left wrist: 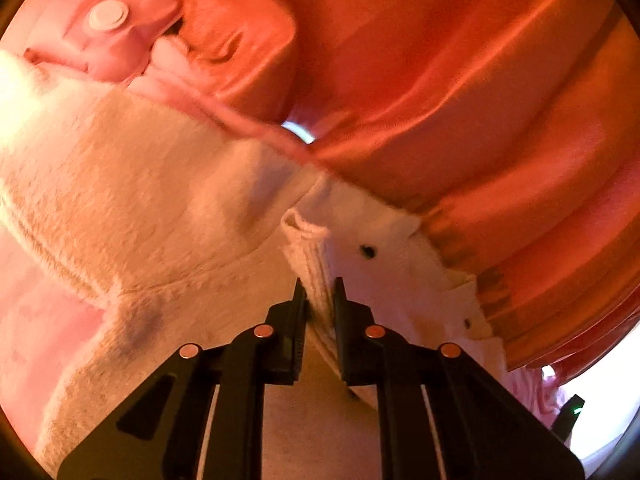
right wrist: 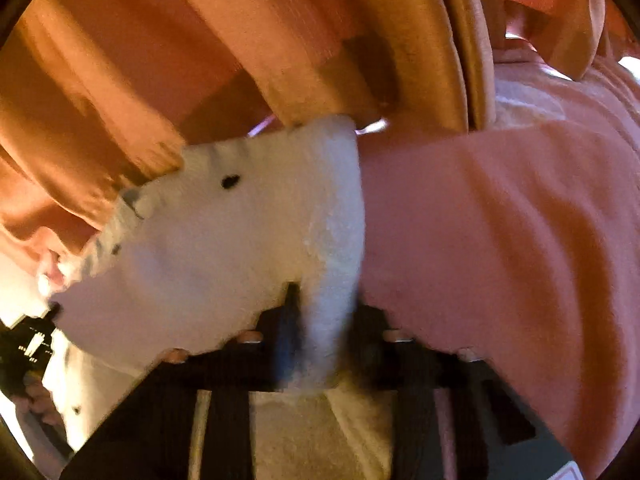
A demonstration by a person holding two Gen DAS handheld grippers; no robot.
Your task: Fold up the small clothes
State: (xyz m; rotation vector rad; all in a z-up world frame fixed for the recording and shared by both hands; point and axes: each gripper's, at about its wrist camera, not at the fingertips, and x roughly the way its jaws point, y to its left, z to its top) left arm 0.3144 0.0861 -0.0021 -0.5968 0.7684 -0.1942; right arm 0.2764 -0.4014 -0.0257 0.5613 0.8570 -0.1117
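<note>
A small fleece garment, cream-white inside (left wrist: 132,208) with a pink outer side (right wrist: 500,240), fills both views. My left gripper (left wrist: 318,292) is shut on a ribbed cream edge (left wrist: 308,256) of it. A pink tab with a white snap button (left wrist: 108,14) shows at upper left. My right gripper (right wrist: 324,300) is shut on a white fleece fold (right wrist: 248,232) of the same garment, with pink fabric to its right. Small dark snap holes (left wrist: 367,251) dot the white fleece.
Orange pleated curtain fabric (left wrist: 460,80) hangs close behind the garment and also fills the top of the right wrist view (right wrist: 200,60). A dark device with a green light (left wrist: 570,412) sits at lower right. Dark equipment (right wrist: 28,344) shows at far left.
</note>
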